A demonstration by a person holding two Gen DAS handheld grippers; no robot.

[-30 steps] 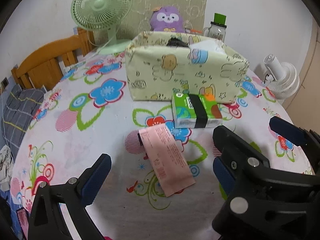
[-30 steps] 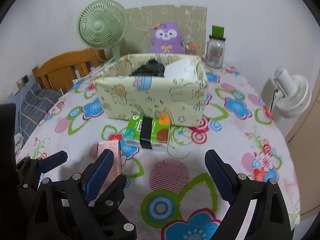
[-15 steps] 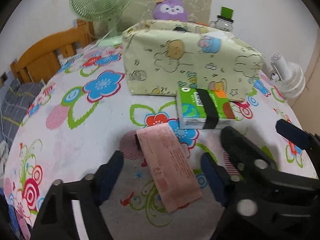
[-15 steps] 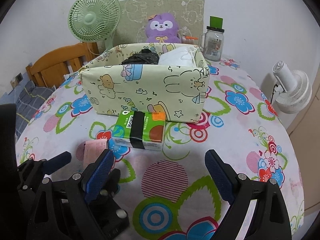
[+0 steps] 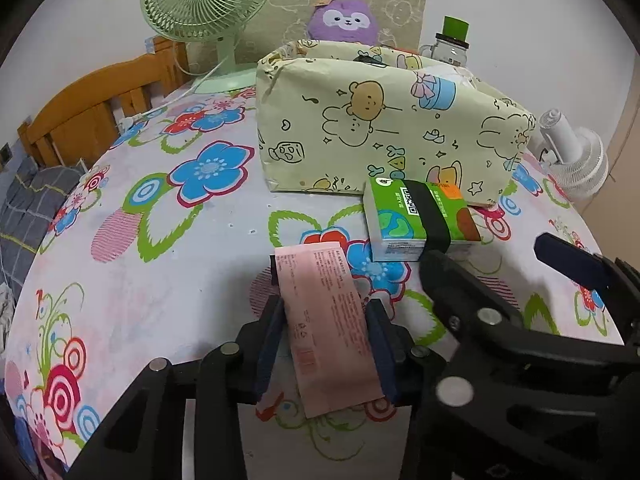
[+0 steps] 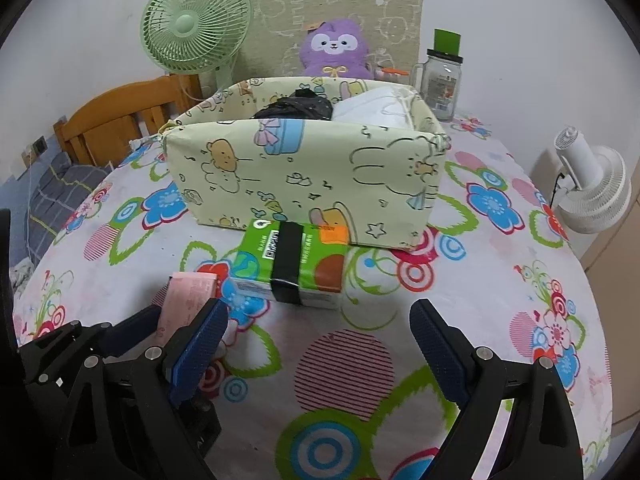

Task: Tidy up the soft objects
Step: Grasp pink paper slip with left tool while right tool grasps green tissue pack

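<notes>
My left gripper (image 5: 326, 344) is shut on a flat pink packet (image 5: 326, 320) that lies on the flowered tablecloth; its pads press both long edges. The packet also shows in the right wrist view (image 6: 188, 296). A green tissue pack (image 5: 420, 220) with a black band lies just beyond, against a pale yellow cartoon-print fabric box (image 5: 392, 136). In the right wrist view the tissue pack (image 6: 292, 264) lies ahead of my right gripper (image 6: 320, 344), which is open and empty above the cloth. The box (image 6: 308, 176) holds a black item and a white item.
A green desk fan (image 6: 196, 28), a purple plush toy (image 6: 336, 48) and a glass jar (image 6: 440, 80) stand behind the box. A white fan (image 6: 592, 184) stands off the table's right edge. A wooden chair (image 5: 96, 112) stands at the left.
My left gripper moved forward and down over the pink packet and closed on it. My right gripper stayed open and drew a little closer to the tissue pack.
</notes>
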